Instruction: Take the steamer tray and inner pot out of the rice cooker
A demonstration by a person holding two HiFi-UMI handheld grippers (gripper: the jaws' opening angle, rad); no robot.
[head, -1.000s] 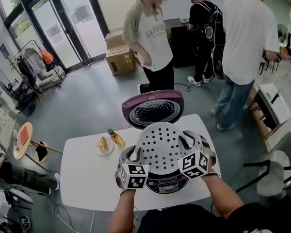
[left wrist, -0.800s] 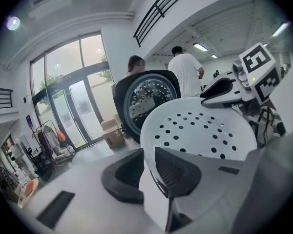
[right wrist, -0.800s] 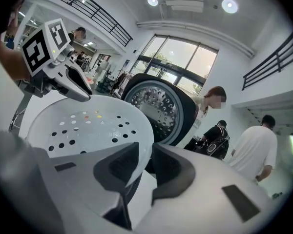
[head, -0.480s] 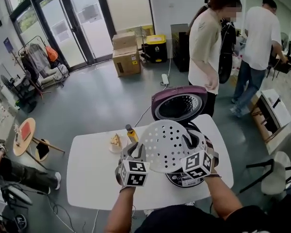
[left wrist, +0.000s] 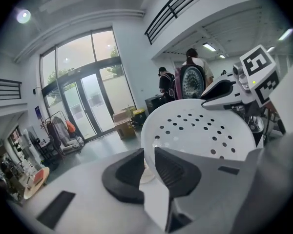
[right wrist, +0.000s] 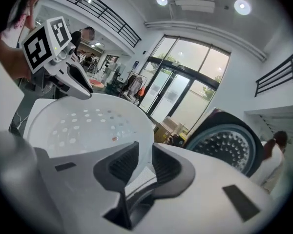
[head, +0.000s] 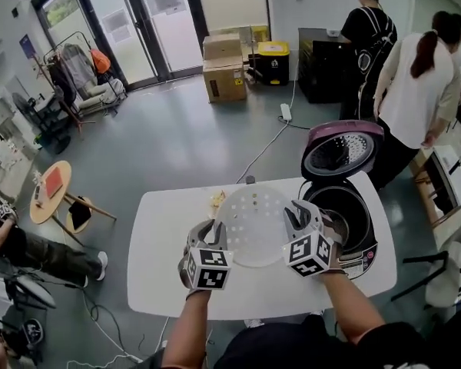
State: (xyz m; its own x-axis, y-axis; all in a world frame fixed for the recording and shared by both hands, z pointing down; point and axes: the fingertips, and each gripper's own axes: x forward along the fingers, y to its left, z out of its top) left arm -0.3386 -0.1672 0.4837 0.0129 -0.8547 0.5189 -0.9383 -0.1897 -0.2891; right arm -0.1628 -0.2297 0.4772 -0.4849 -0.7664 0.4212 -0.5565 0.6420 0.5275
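Hanging over the white counter [head: 161, 271] beside the open purple rice cooker [head: 366, 241], the white perforated steamer tray [head: 253, 229] is clamped at opposite rims by the left gripper [head: 208, 229] and the right gripper [head: 298, 214] and should be lowered level before release.

The steamer tray [head: 255, 225] hides most of the small items [head: 215, 200] on the table [head: 161, 283]

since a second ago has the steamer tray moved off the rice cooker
Yes. The steamer tray was above the open rice cooker then; now, in the head view, it is left of the cooker, over the white table.
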